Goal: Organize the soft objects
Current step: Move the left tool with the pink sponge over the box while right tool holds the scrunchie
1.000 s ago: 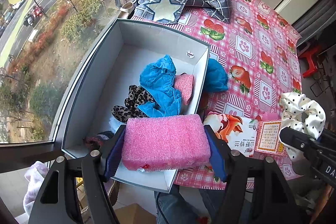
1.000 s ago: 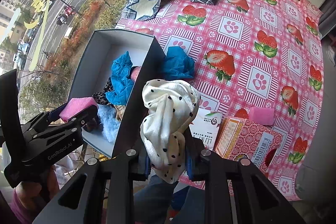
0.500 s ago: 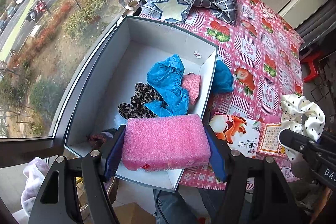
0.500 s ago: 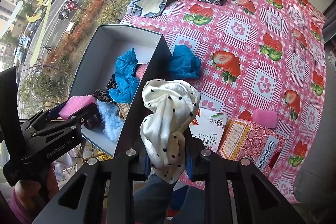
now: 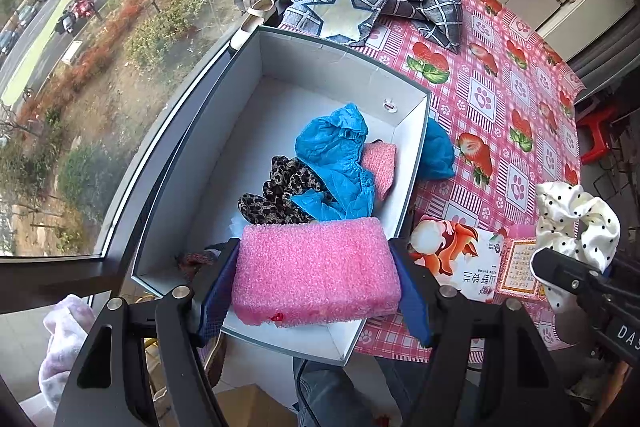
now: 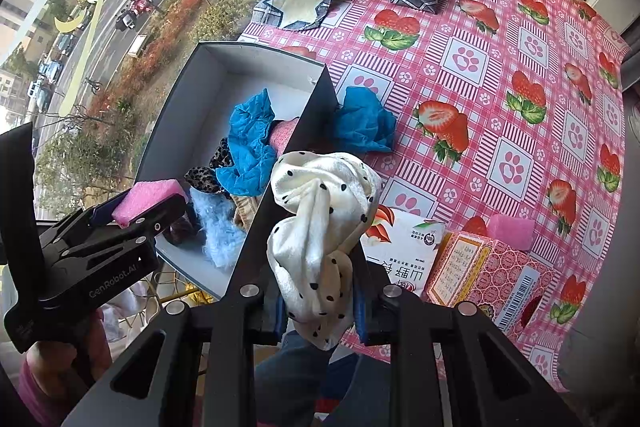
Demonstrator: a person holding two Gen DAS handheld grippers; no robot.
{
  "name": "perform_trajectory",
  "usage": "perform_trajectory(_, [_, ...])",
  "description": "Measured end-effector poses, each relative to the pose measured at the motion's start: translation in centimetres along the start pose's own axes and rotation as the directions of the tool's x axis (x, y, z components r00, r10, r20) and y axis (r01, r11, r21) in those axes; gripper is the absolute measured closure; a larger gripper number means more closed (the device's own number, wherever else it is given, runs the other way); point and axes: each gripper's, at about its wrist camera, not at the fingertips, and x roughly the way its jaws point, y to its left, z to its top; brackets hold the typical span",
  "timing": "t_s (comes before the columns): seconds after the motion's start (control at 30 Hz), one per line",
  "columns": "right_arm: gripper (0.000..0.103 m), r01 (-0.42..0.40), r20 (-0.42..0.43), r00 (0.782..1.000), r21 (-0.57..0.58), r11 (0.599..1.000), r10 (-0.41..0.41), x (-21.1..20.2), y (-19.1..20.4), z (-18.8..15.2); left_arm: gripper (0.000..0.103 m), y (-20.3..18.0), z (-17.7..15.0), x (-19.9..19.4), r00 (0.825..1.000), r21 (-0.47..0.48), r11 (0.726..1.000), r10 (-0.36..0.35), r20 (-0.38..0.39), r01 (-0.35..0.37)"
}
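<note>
Lower centre: our left tongs (image 5: 316, 277) pinch the pink foam block (image 5: 316, 273) above the grey box (image 5: 418, 147), poised for dropping; right tongs (image 6: 320, 301) clamp the polka-dot scrunchie (image 6: 320, 223), awaiting its turn.

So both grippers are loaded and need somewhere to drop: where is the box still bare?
The box's far half, between the back wall and blue cloth, is bare. The near end is crowded: leopard scrunchie, small pink foam, fluffy blue piece.

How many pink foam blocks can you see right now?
3: one pink foam block gripped by the left gripper, one in the box beside the blue cloth, one on the table. More could be hidden under the clothes.
</note>
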Motion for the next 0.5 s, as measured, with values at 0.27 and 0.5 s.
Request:
perform_trajectory(0.27, [0.078,0.002,-0.01,1.0,-0.016,1.0,-0.002,0.38,0.7,0.22,0.029,0.63,0.06,0.14,1.0,-0.013,1.0,-0.002,-0.005,0.002])
perform_trajectory(0.5, [0.078,0.003,-0.014,1.0,-0.022,1.0,-0.003,0.58,0.99,0.49,0.029,0.83,0.13,0.18,1.0,-0.013,1.0,-0.002,-0.005,0.002])
